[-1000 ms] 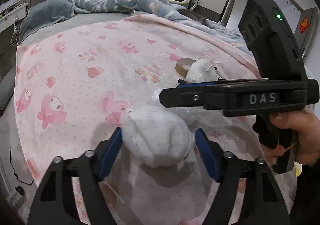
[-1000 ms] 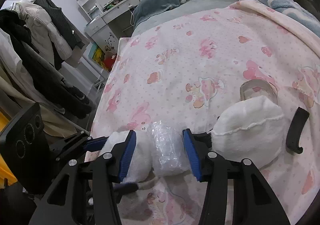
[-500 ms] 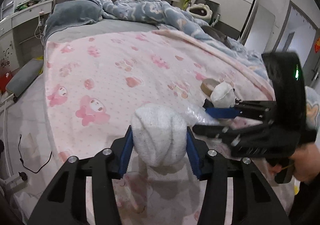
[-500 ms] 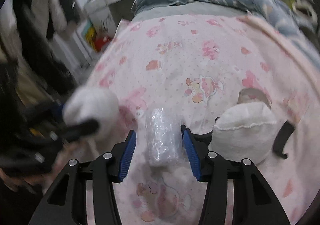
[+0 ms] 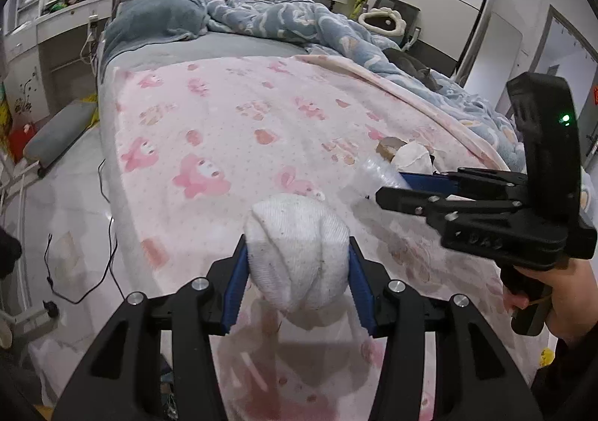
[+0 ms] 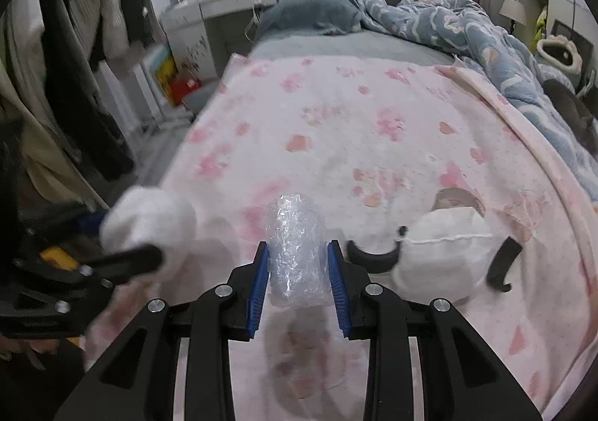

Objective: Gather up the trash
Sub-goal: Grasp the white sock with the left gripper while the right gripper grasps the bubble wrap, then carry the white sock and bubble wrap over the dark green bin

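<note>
Two grippers, each clamped on one piece of trash above the pink blanket [image 5: 231,114]: left gripper [image 5: 297,273] holds a white sock [image 5: 299,245]; right gripper [image 6: 297,280], jaws just closing, squeezes crumpled plastic [image 6: 295,249], apparently for carrying off.

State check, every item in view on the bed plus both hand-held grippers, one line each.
Left hand-held gripper: shut on white sock ball, lifted off the blanket.
Right hand-held gripper: jaws just closing, shut on clear plastic wrap.
White cloth bundle: lying on pink blanket, untouched.
Tape roll: flat on the blanket, behind the bundle.
Black hook: lying beside the bundle.
</note>
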A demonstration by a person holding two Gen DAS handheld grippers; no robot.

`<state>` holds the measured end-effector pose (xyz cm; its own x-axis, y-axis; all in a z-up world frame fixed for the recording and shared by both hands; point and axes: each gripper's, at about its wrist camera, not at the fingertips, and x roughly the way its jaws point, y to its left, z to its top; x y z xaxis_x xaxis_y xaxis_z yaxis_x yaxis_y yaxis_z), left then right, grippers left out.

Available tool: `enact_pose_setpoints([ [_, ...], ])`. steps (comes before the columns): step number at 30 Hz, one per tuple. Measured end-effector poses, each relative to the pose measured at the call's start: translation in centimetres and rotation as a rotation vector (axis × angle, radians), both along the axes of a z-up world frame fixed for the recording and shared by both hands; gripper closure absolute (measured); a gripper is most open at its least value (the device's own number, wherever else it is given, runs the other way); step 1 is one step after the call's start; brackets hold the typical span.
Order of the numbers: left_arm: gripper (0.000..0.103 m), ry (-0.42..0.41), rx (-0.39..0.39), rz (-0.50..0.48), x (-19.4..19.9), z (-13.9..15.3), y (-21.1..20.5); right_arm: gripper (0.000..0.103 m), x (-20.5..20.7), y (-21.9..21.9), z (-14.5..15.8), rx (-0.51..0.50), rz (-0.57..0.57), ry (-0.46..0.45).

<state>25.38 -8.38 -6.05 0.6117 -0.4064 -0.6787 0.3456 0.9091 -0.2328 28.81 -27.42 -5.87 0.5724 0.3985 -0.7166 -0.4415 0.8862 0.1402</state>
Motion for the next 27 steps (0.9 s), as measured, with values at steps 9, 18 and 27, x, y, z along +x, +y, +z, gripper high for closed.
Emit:
enact_pose_setpoints([
  [9, 0.050, -0.013, 0.000, 0.057, -3.0, 0.9, 2.4, 0.071, -2.6, 1.5, 1.1, 0.192, 0.023, 0.048],
  [18, 0.050, 0.005, 0.038, 0.118, -5.0, 0.8, 5.5, 0.071, -4.7, 3.8, 1.9, 0.233, 0.064, 0.051],
  [27, 0.050, 0.059, 0.071, 0.166, -5.6, -0.3, 9.0, 0.071, -5.2, 7.2, 1.9, 0.234, 0.109, 0.062],
])
